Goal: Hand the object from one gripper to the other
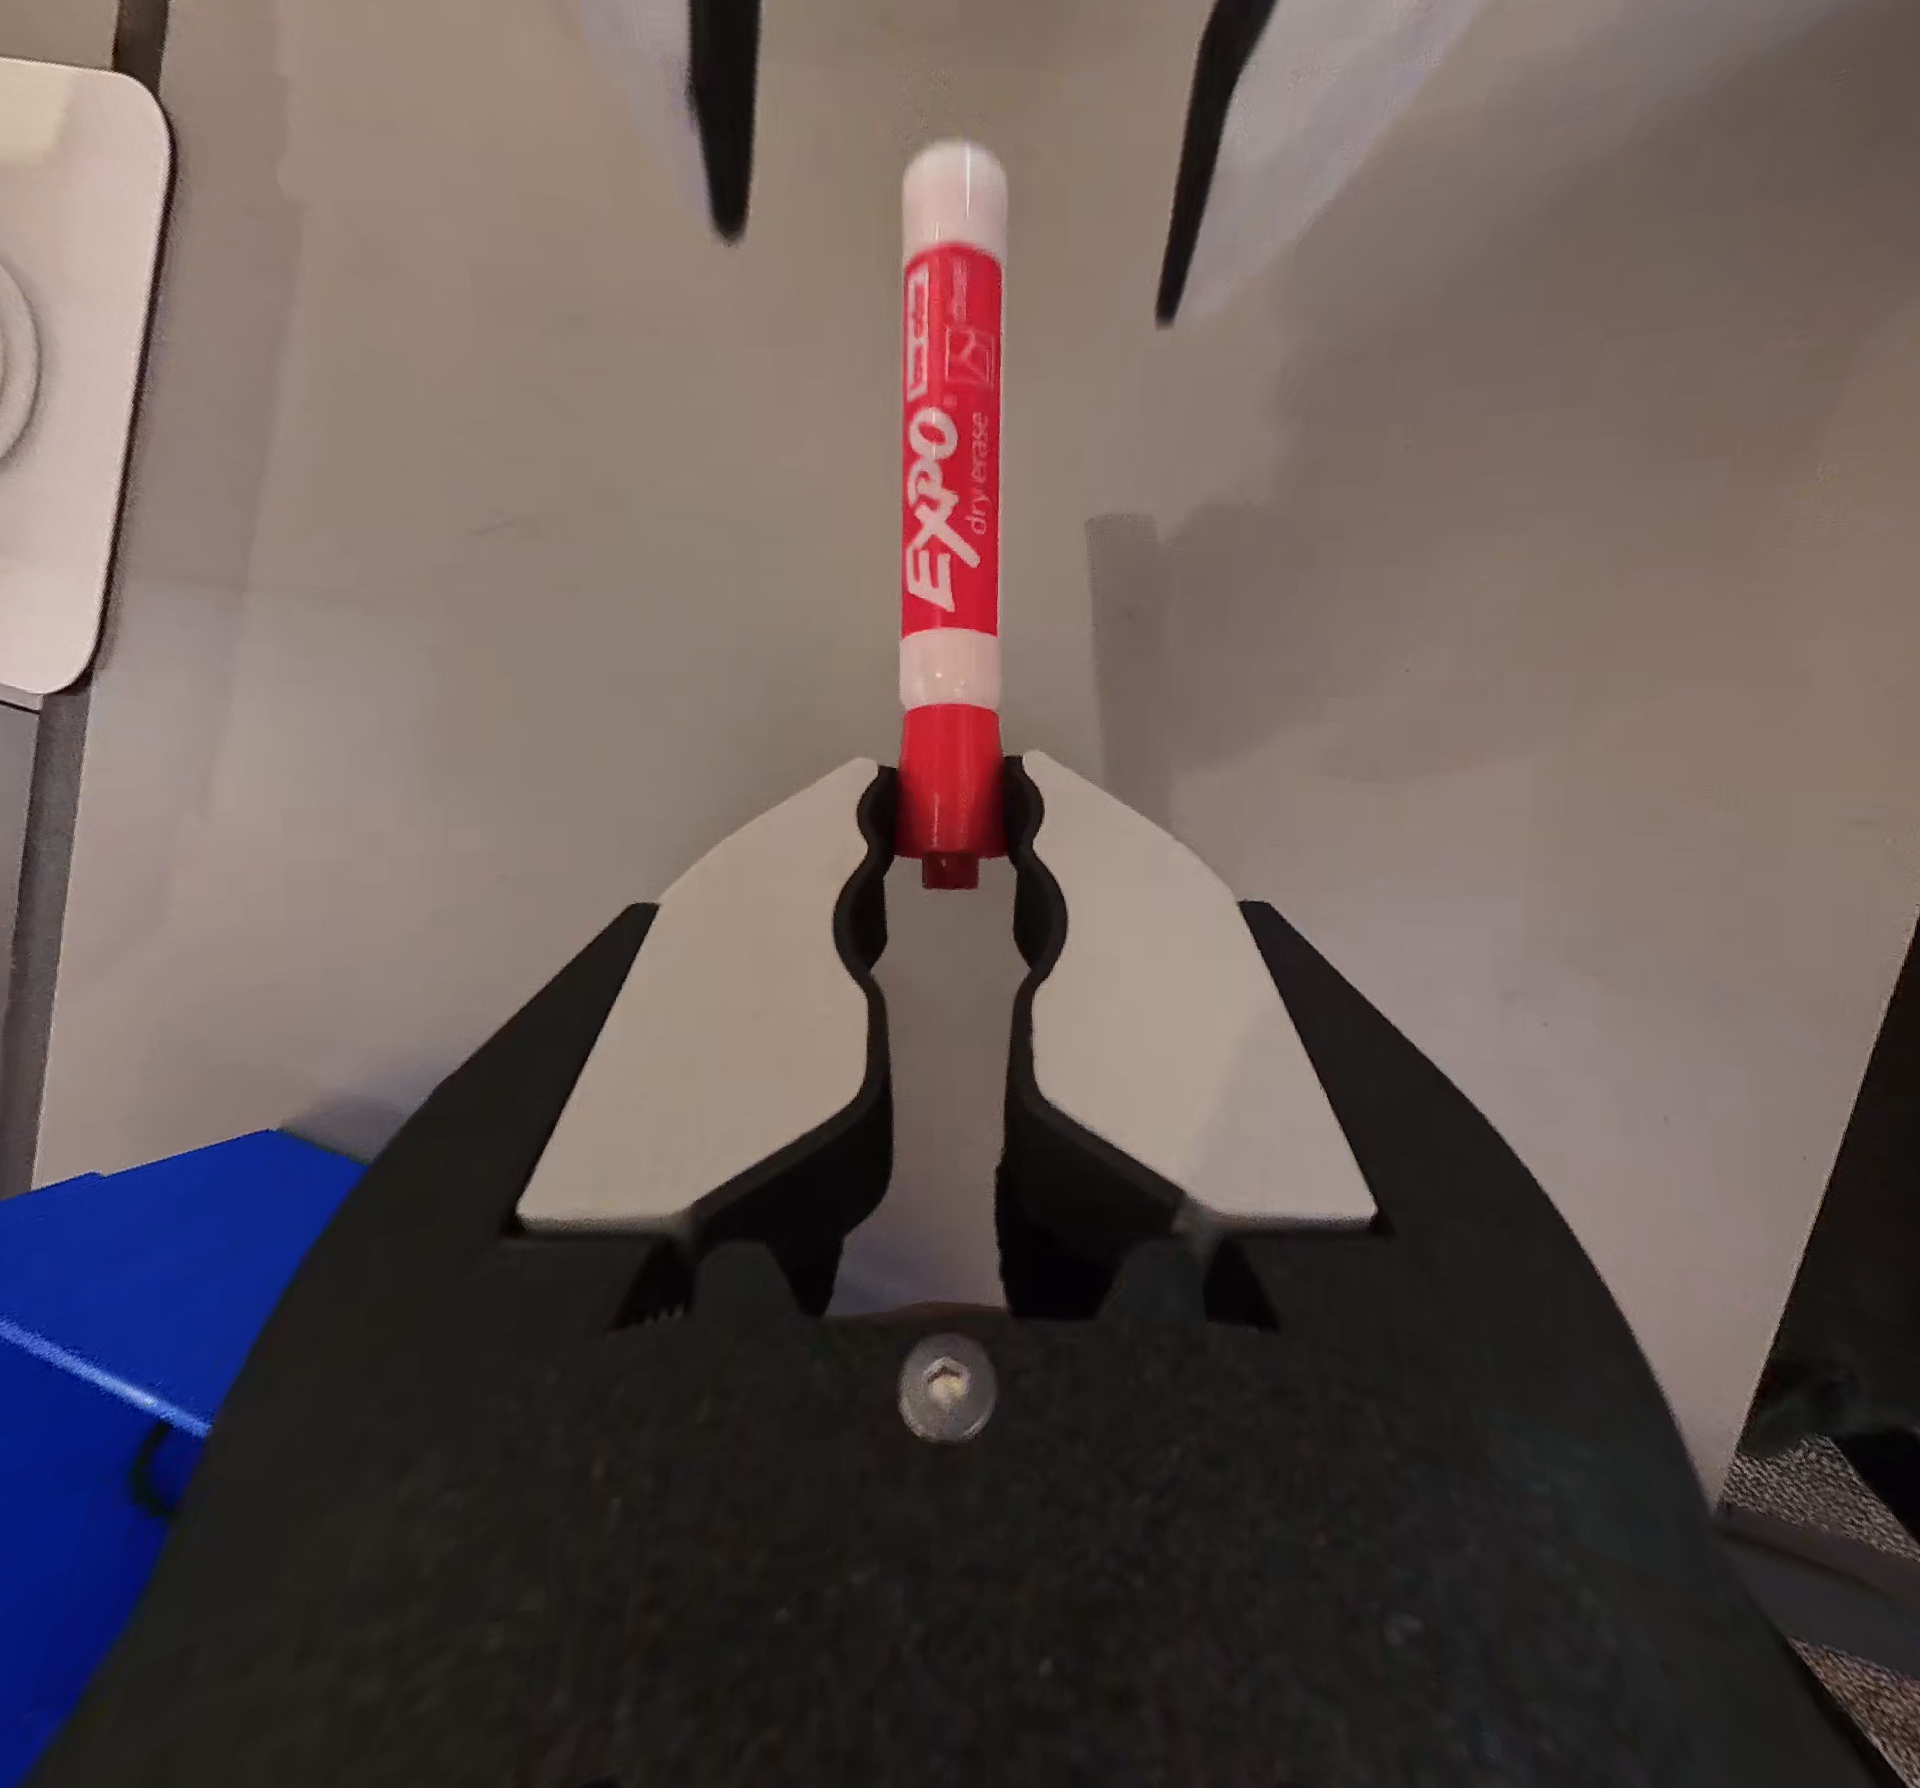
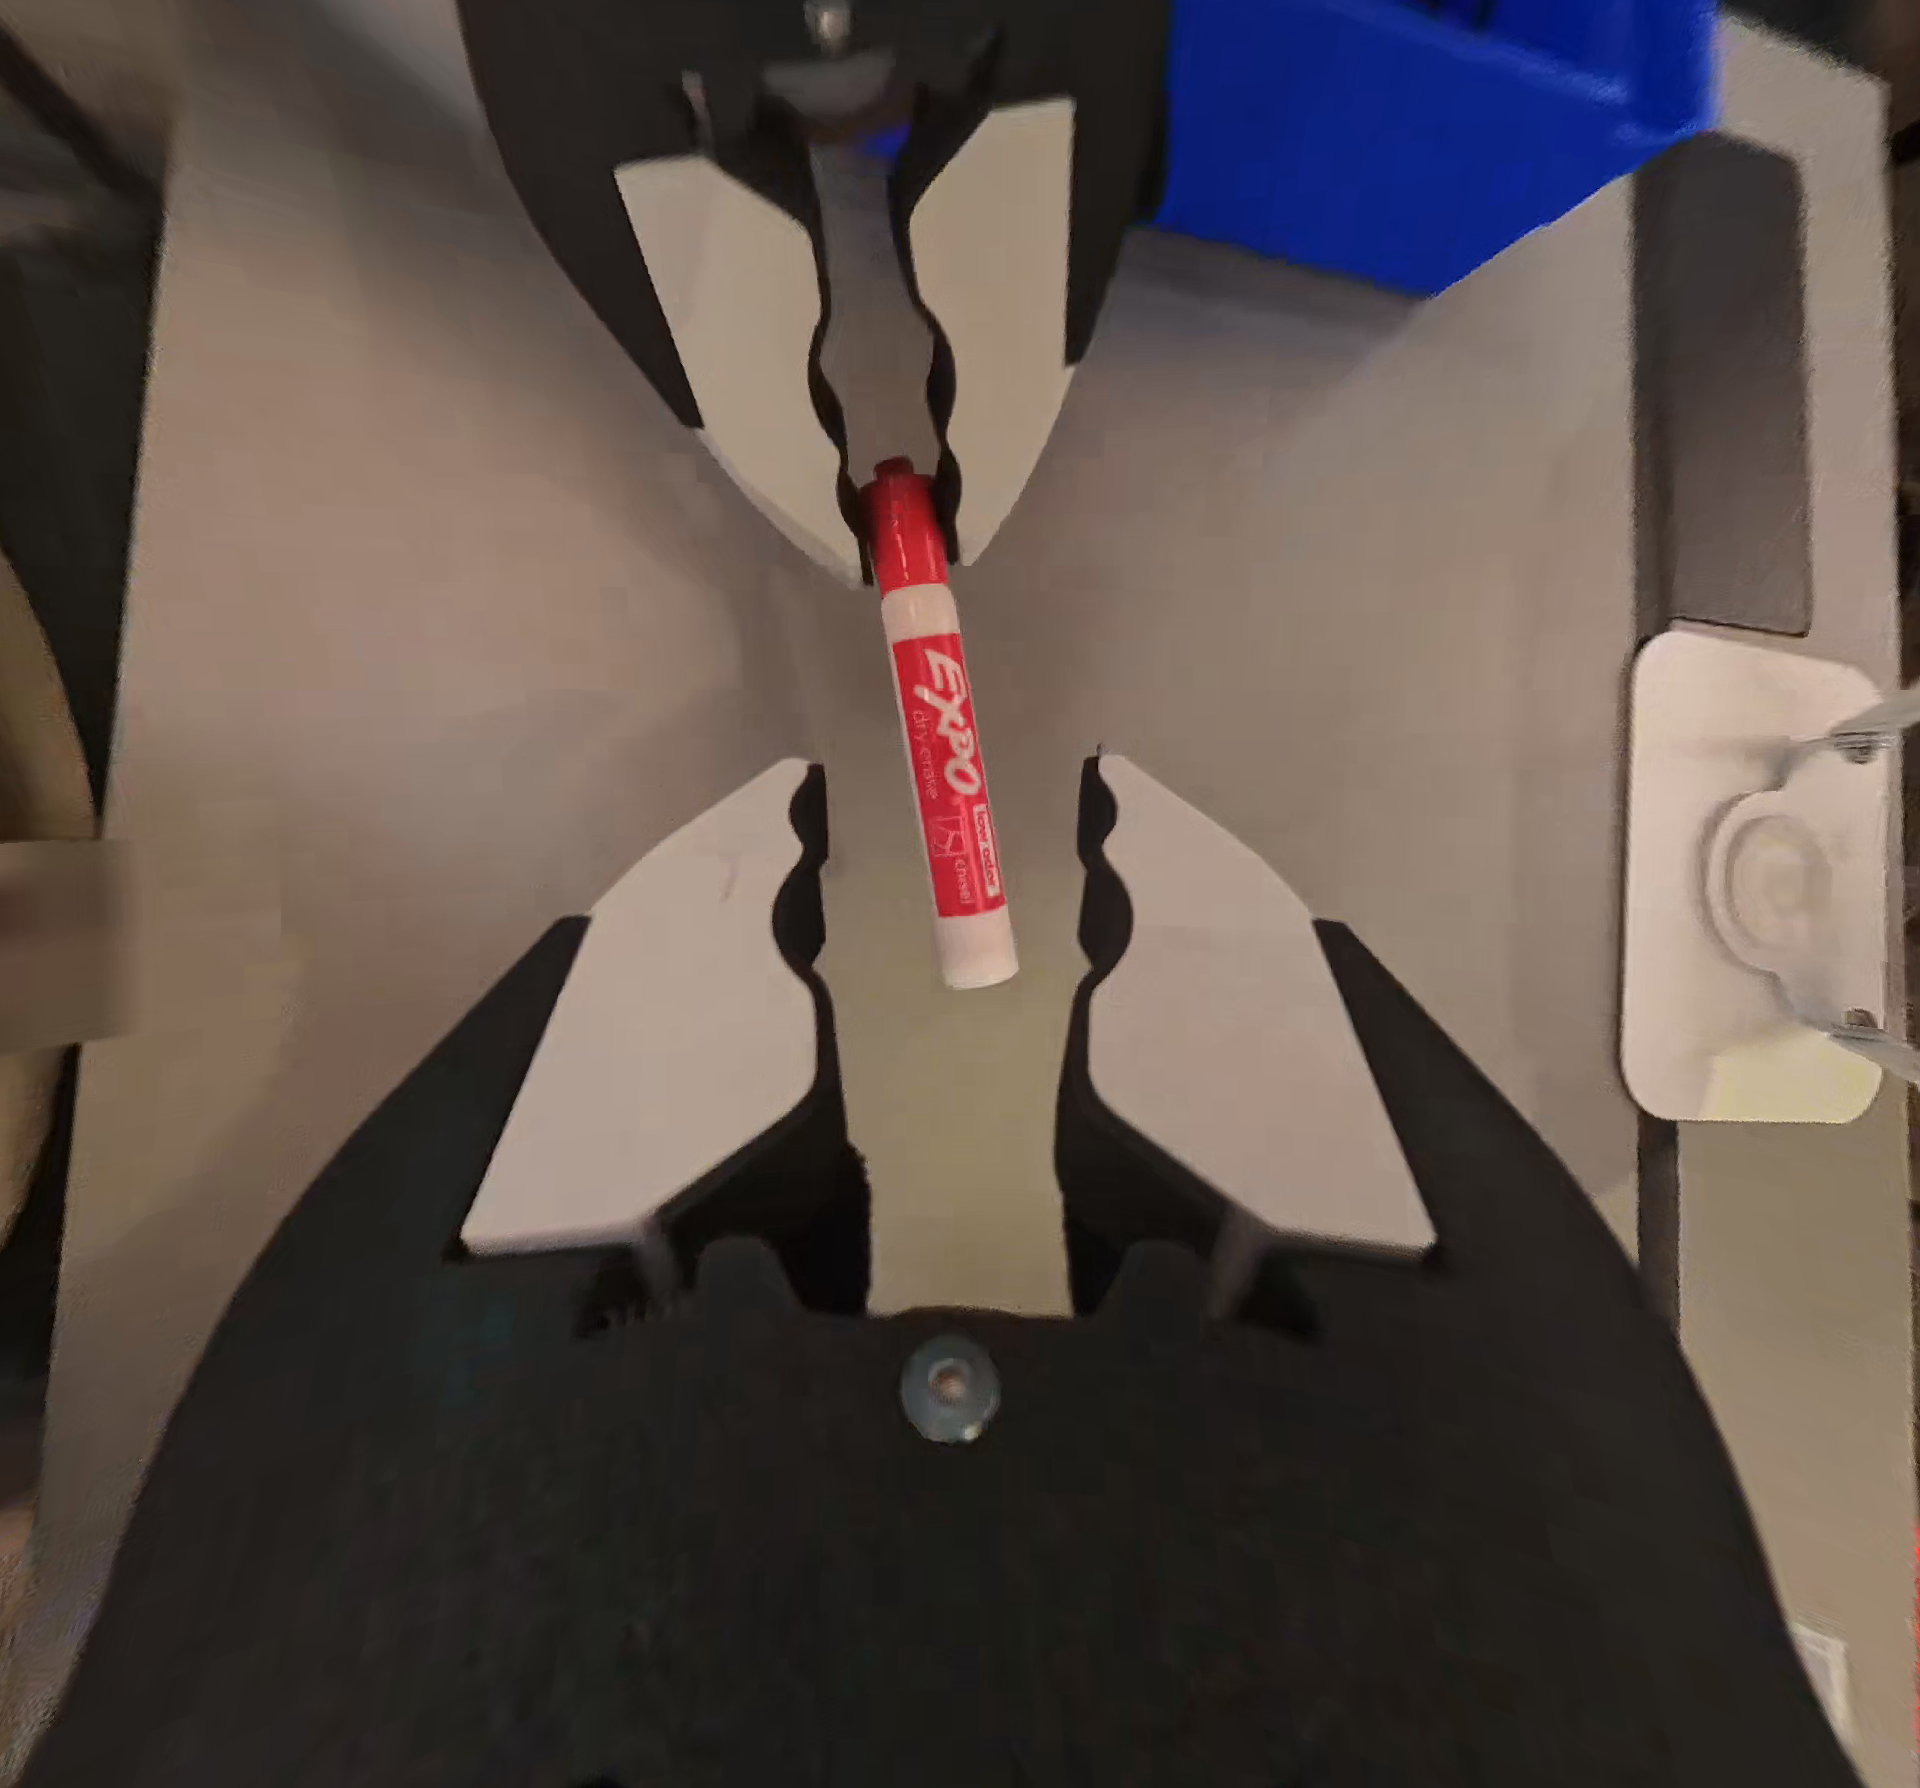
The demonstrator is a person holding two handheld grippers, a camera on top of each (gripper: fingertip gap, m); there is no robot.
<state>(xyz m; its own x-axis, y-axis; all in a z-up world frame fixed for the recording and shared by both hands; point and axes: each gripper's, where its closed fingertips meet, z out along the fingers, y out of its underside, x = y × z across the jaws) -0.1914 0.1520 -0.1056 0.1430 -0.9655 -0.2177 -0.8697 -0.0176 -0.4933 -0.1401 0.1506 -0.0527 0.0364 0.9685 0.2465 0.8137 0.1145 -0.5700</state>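
Marker (image 1: 951, 450) position: you hold the red dry-erase marker by its red cap end in your left gripper (image 1: 948, 803), whose fingertips pinch the cap from both sides. The white rear end of the barrel points away from that gripper, above the pale grey surface (image 1: 468, 595).

Your right gripper (image 2: 951, 803) faces the left gripper (image 2: 899, 533) head-on with its fingers spread. In the right wrist view the marker (image 2: 945, 762) extends into the gap between those fingers, touching neither. In the left wrist view the right gripper (image 1: 951, 273) appears blurred at the top, its fingers either side of the marker's white end.

A blue bin (image 2: 1434, 86) stands on the surface near the left gripper. A white mounting plate (image 2: 1756, 886) lies at the surface edge.
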